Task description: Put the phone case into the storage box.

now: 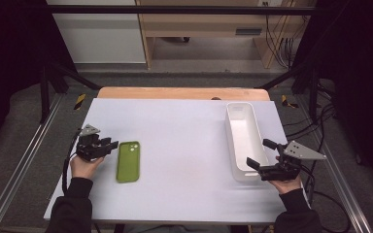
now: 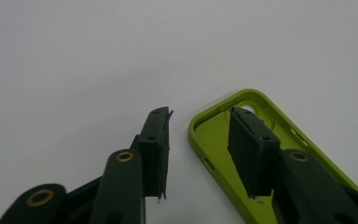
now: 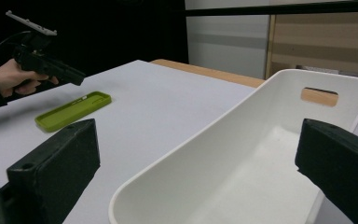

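Lying flat on the left part of the white table [image 1: 184, 145], the green phone case [image 1: 128, 161] has its left rim straddled by the left gripper [image 1: 108, 146], one jaw inside, one outside, pads not yet pressing. Far right, the right gripper [image 1: 262, 153] hangs wide open around the near end of the white bin [image 1: 230, 131], gripping nothing.

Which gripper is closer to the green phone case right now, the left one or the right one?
Left. The left gripper straddles the edge of the green phone case, with one jaw over its inside. The right gripper is far across the table, at the near end of the white bin.
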### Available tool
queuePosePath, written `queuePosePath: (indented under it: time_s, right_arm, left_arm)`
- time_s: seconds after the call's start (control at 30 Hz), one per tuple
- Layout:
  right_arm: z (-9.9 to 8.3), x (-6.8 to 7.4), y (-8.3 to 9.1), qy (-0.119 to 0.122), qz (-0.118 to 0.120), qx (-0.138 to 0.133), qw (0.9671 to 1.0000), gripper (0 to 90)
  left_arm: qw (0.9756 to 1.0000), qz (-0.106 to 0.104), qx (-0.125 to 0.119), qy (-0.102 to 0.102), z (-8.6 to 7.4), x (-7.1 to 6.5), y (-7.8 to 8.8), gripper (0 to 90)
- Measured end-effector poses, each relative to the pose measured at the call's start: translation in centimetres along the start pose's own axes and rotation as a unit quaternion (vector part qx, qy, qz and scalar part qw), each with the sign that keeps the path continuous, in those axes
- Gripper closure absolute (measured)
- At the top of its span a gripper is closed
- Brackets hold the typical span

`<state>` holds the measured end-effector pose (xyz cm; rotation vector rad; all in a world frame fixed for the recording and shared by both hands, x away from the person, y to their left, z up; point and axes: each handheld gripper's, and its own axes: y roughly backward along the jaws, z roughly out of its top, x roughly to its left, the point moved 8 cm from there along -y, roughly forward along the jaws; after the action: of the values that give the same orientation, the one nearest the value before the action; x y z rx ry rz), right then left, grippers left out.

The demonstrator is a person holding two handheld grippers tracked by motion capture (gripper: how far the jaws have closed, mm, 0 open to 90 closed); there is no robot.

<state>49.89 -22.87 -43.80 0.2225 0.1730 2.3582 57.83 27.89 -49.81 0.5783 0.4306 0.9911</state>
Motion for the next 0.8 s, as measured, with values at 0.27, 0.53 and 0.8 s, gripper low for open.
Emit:
queuePosePath:
  time_s: [0.27,0.53,0.8]
  right_arm:
    - [-0.1,0.0,-0.1,0.002,-0.001,0.002,1.0,0.2]
    - [0.0,0.0,-0.1,0.001,0.0,0.001,1.0,0.2]
    - [0.0,0.0,-0.1,0.002,0.0,0.001,1.0,0.2]
  left_arm:
    - [0.9997,0.014,0.018,-0.008,-0.3,0.0,-0.8,74.3]
    - [0.9994,0.024,0.025,-0.005,-0.5,0.0,-1.4,86.6]
    - [0.9987,0.036,0.037,0.004,-0.8,0.2,-2.0,89.3]
